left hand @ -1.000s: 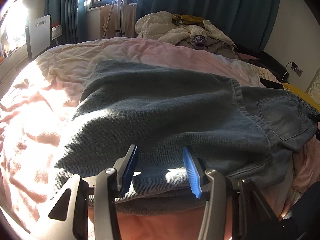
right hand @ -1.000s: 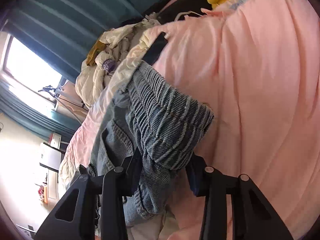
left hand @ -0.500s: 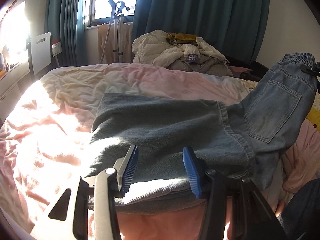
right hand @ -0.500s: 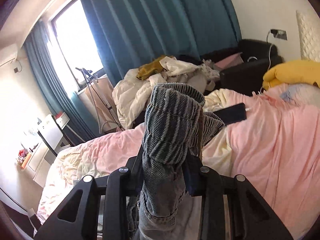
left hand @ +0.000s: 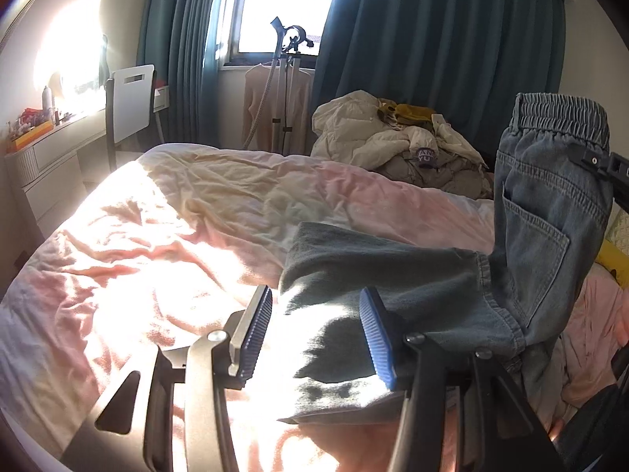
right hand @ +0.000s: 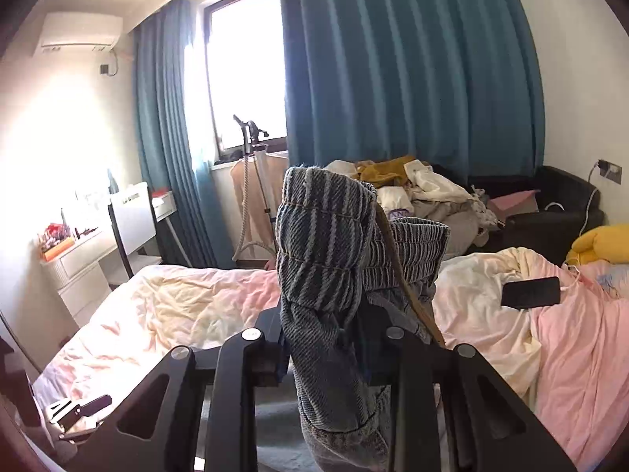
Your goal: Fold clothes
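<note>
The left gripper (left hand: 314,338) had silver and black linkage arms, round screws and ribbed blue pads (left hand: 257,338). The right gripper (right hand: 322,346) was all black with silver screws.

Both wrist views look forward between their fingers, low over the bed (left hand: 165,236) toward the teal curtains (right hand: 412,78) — sharing the window (left hand: 287,4), clothes pile (right hand: 424,192) and jeans (left hand: 550,212) close ahead.

Sun pours through the window (right hand: 247,70) between teal curtains (right hand: 412,70), washing the pink bed (left hand: 157,244); a white desk (left hand: 51,149) and chair (left hand: 131,106) stand left.
</note>
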